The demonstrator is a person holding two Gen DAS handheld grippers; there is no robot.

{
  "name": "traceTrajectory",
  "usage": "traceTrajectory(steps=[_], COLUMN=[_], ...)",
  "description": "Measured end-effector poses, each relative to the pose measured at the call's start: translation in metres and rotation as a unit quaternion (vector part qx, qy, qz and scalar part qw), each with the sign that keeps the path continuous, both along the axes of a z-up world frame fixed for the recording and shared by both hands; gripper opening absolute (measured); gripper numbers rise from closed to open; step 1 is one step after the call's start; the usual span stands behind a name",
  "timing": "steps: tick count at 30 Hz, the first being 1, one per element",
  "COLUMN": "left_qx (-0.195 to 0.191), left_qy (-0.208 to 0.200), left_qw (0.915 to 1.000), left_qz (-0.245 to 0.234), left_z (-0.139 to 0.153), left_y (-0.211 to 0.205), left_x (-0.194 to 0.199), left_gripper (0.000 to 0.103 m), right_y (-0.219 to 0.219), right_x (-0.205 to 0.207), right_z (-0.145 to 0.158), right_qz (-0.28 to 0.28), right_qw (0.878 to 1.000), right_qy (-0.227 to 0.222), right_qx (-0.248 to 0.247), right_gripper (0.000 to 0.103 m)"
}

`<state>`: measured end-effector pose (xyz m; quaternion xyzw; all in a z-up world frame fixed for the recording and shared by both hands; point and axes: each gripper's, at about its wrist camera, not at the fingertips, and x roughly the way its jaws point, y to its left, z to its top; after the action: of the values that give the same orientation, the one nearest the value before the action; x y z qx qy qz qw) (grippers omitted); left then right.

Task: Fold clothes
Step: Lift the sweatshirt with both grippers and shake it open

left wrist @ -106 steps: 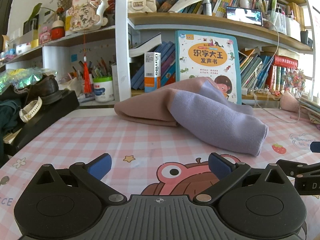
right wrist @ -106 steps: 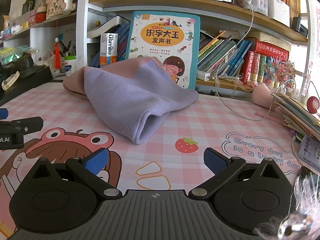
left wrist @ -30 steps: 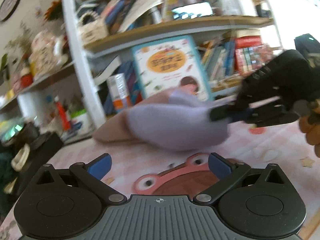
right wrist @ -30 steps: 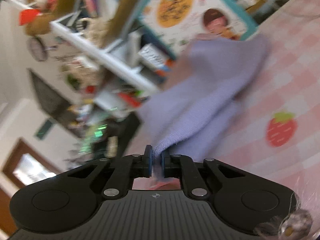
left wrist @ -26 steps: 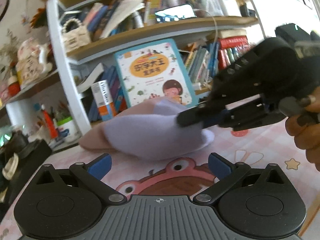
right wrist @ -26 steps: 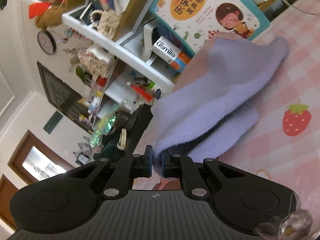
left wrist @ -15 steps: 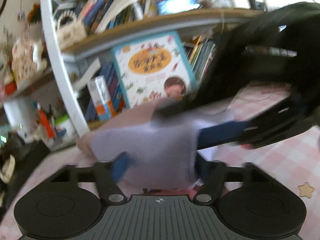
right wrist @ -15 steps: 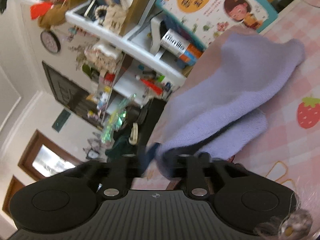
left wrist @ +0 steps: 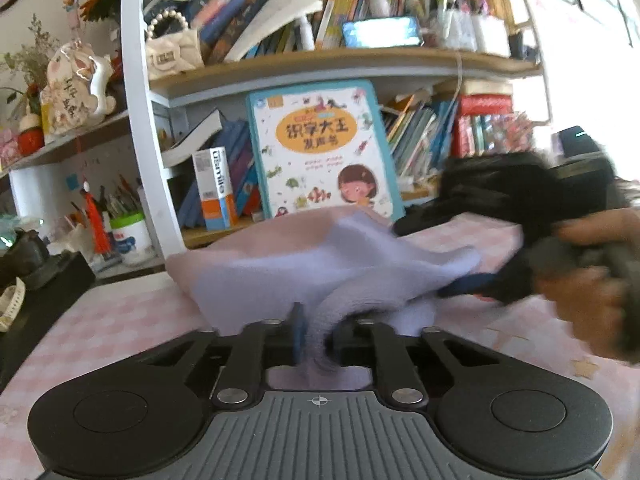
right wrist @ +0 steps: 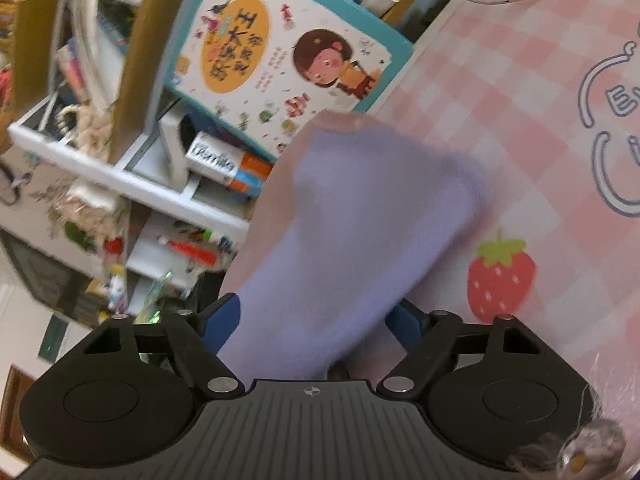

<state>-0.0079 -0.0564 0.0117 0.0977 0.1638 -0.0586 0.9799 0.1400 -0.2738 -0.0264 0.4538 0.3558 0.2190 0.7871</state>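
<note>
A lilac and pink knitted garment (left wrist: 320, 268) lies bunched on the pink checked tablecloth (left wrist: 120, 316). My left gripper (left wrist: 316, 336) is shut on its near lilac edge. In the left wrist view the right gripper (left wrist: 480, 284) and the hand holding it are at the right, blurred, beside the cloth. In the right wrist view the garment (right wrist: 352, 216) runs between the fingers of my right gripper (right wrist: 316, 320), whose jaws stand apart around the lilac fabric without pinching it.
A bookshelf (left wrist: 320, 68) full of books stands behind the table, with a teal children's book (left wrist: 320, 148) leaning just behind the garment. A black box (left wrist: 44, 284) sits at the left edge. A strawberry print (right wrist: 500, 276) marks the tablecloth.
My left gripper has closed on the lilac edge of the garment. My right gripper, shut on that edge a second ago, has opened and let it go.
</note>
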Motion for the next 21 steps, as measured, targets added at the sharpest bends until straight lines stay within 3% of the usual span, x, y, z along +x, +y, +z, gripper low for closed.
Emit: traceTrajectory(steps=[1,2,7,10,13,17,19,21], left_qx=[0.002,0.011,0.012,0.003,-0.02,-0.05,-0.073,-0.092], left_qy=[-0.003,-0.006,-0.006,-0.06,-0.139,-0.25,-0.277,-0.269], left_qw=[1.0,0.9999,0.9999,0.9976,0.9852,0.9526,0.9393,0.9379], left_qz=[0.0,0.003,-0.004,-0.035,-0.098,-0.165,-0.188,-0.199], left_z=[0.002,0.003,0.007,0.033,0.077,0.127,0.14,0.14], left_y=[0.001,0.001,0.009,0.002,-0.007,-0.008,-0.003,0.005], left_x=[-0.007,-0.014,-0.038,-0.058,-0.088,-0.131,-0.145,-0.145], left_gripper=[0.009,0.009,0.008,0.007,0.007,0.006,0.006,0.006], right_y=[0.002,0.004,-0.004,-0.02,-0.04,-0.056,-0.059,-0.054], right_x=[0.002,0.005,-0.028,-0.057,-0.088,-0.128,-0.141,-0.141], right_z=[-0.002,-0.004,0.021,0.07,0.132,0.208,0.232,0.239], right_qz=[-0.003,-0.005,-0.003,-0.014,-0.033,-0.027,-0.016,-0.003], right_qw=[1.0,1.0,0.997,0.987,0.963,0.911,0.885,0.883], right_qy=[0.008,0.016,-0.064,-0.151,-0.257,-0.402,-0.458,-0.465], right_qx=[0.0,0.0,0.034,0.06,0.079,0.085,0.081,0.058], right_gripper=[0.035,0.015,0.011,0.011,0.011,0.01,0.01,0.01])
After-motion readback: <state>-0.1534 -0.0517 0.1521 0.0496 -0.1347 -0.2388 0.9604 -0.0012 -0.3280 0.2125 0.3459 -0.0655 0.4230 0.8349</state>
